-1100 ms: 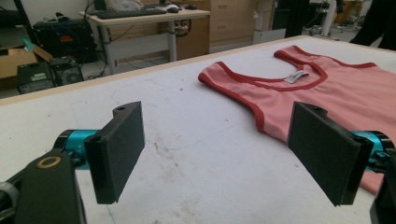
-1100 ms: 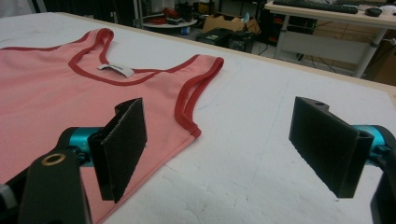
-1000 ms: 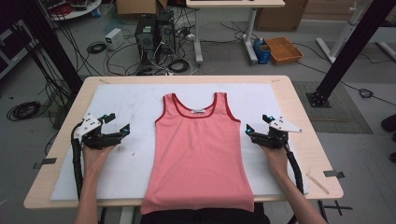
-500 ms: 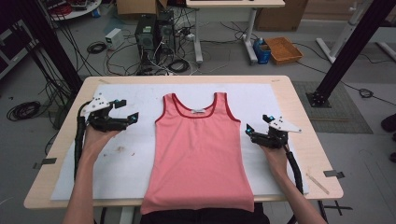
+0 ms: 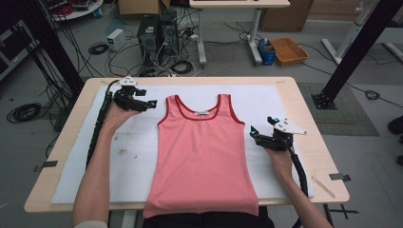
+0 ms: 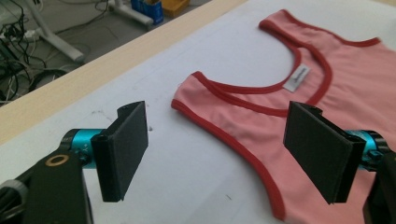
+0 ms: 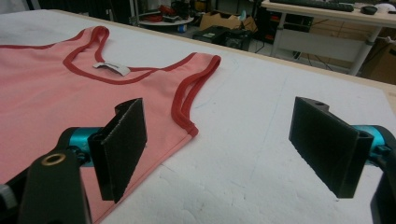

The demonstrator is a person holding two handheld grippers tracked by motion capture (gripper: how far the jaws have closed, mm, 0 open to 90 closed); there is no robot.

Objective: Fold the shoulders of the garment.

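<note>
Pink tank top point(image 5: 202, 152) flat at frame centre on white sheet point(image 5: 133, 142). Left gripper point(image 5: 148, 103) upper left, just beside top's strap, jaws wide apart, empty. Right gripper point(image 5: 253, 131) right of centre, near top's side edge, jaws wide apart, empty.

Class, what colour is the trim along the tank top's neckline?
Dark red trim, clearest in the left gripper view.

Both tongs, left point(image 5: 151, 104) and right point(image 5: 253, 131), gape wide.
</note>
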